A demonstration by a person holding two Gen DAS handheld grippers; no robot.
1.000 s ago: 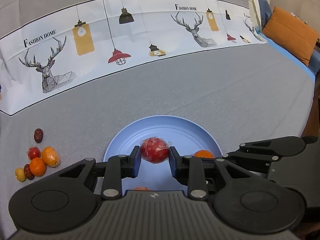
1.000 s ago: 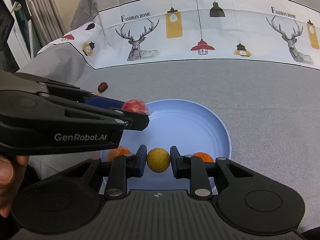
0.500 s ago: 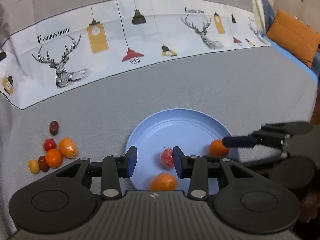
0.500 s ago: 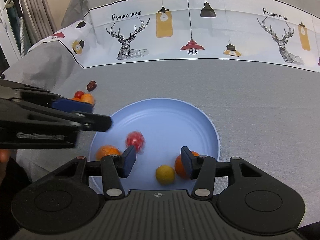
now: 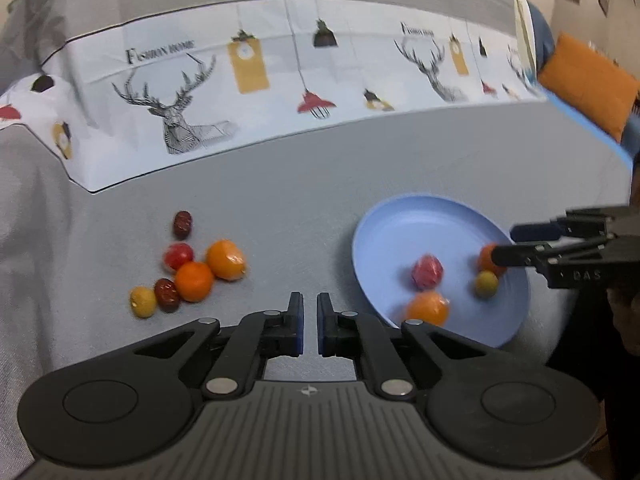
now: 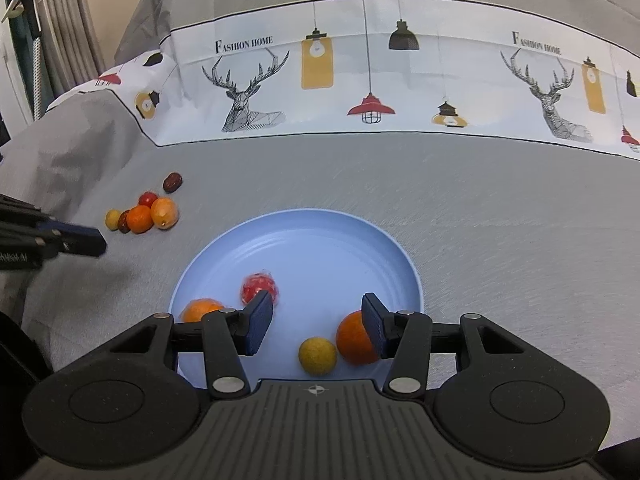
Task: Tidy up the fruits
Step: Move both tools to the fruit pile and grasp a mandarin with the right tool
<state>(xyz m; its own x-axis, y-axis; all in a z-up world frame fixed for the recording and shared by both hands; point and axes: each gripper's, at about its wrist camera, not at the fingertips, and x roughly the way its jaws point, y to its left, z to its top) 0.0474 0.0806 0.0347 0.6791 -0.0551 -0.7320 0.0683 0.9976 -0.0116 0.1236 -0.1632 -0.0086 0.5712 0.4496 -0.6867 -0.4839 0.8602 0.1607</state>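
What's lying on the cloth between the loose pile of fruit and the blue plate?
Nothing: between the fruit pile and the blue plate there's only bare grey cloth, clearest in the right wrist view.

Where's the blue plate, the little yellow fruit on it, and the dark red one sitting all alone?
round light-blue plate (image 6: 304, 240), right wrist view, bare far floor
small yellow round fruit (image 6: 317, 355), right wrist view, its middle
dark red oval fruit (image 5: 183, 224), left wrist view, its middle
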